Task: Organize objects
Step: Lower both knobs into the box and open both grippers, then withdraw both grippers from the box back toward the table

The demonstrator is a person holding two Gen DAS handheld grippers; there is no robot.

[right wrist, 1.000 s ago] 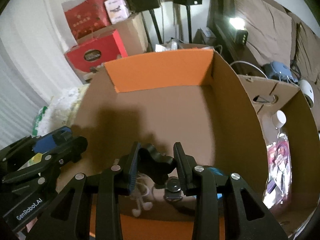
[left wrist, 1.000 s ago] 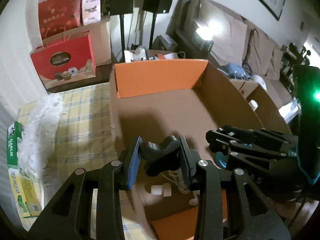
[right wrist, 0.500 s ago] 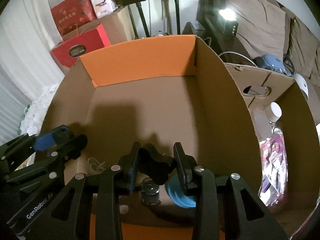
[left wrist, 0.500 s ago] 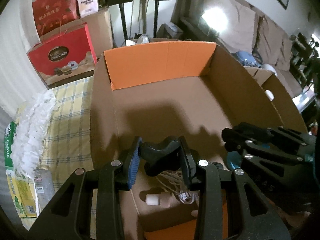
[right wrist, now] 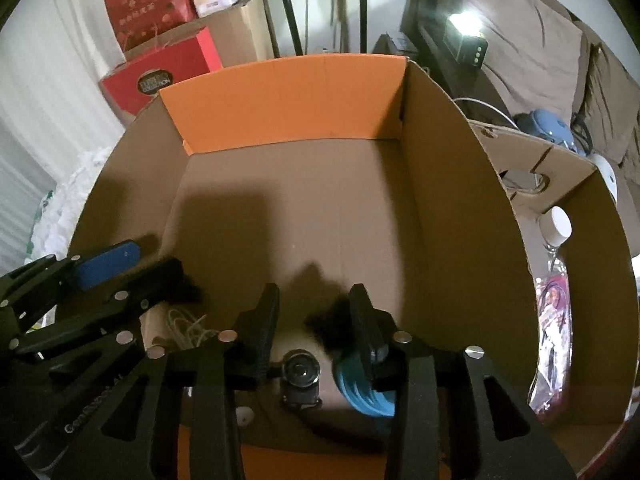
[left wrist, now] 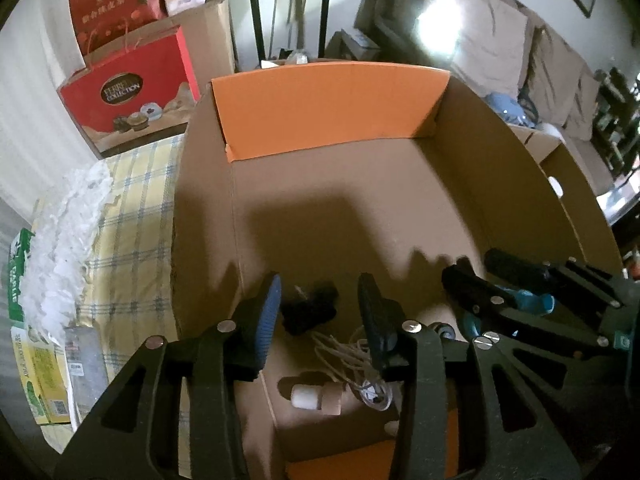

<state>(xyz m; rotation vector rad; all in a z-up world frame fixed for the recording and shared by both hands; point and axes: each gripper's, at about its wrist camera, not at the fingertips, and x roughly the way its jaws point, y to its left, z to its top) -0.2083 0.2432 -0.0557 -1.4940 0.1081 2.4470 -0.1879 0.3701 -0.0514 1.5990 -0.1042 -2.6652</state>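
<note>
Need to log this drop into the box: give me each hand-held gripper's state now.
Left hand-held gripper: jaws opening, black object released between them.
Right hand-held gripper: jaws opening, nothing gripped.

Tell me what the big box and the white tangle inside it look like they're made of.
Big box: corrugated cardboard, matte brown with orange flaps; raw cut edges show. White tangle: likely a thin rubbery plastic cable, loosely coiled with a slight sheen.

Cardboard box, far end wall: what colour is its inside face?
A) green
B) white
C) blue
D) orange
D: in both wrist views the far inside wall of the cardboard box is a bright orange panel, while the side walls and floor are plain brown.
</note>
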